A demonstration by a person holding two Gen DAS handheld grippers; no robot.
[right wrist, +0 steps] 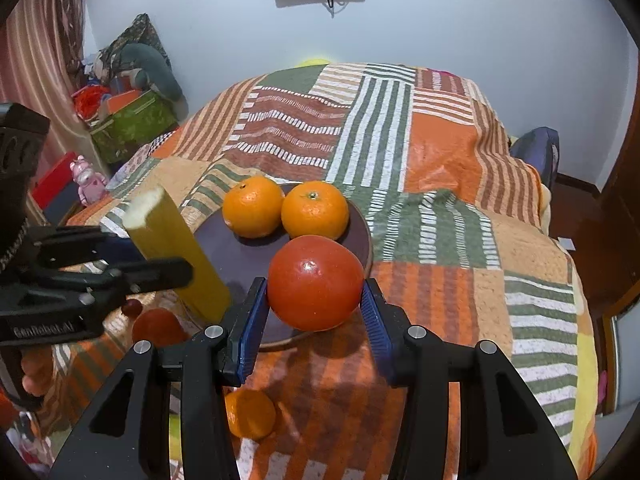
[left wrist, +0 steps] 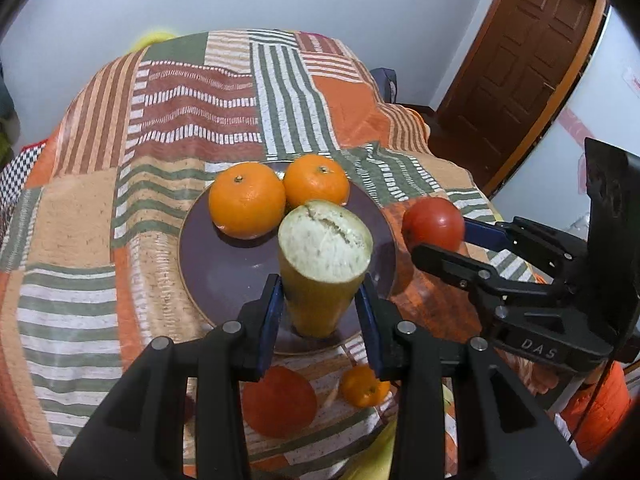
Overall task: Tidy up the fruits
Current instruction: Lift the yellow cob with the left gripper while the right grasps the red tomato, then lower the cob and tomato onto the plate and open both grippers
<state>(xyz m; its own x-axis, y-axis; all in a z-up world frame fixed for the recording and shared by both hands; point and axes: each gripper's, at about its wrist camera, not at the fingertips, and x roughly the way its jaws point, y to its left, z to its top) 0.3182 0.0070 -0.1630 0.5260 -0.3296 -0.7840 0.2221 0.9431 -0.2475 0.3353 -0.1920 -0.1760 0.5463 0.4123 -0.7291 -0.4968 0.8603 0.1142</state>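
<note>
The patchwork cloth [left wrist: 200, 120] covers the whole surface and falls away at the left and right rims of the left wrist view; its upper half lies bare, while the lower centre is crowded. A dark plate [left wrist: 224, 264] sits mid-frame. On its far part rest two oranges [left wrist: 248, 200], side by side and touching. Below the plate, on the cloth at the bottom centre, lie a red fruit [left wrist: 280, 400] and, just right of it, a small orange [left wrist: 364, 386]. A brown door [left wrist: 516, 64] stands at the upper right.

The left gripper [left wrist: 320, 296] rises from the bottom centre, its blue pads [left wrist: 270, 320] pinching a yellow banana piece [left wrist: 320, 280] on both sides. The piece stands over the near part of the plate with its pale cut face up; whether its lower end touches the plate I cannot tell.

In the right wrist view, boxes and clutter [right wrist: 128, 120] crowd the upper left beside the cloth's edge; the cloth's right half is free. The left gripper enters from the left edge with the banana piece tilted. At centre, the right gripper [right wrist: 316, 312] clamps a tomato [right wrist: 316, 280] between its pads, over the plate's near rim, just in front of the oranges.
</note>
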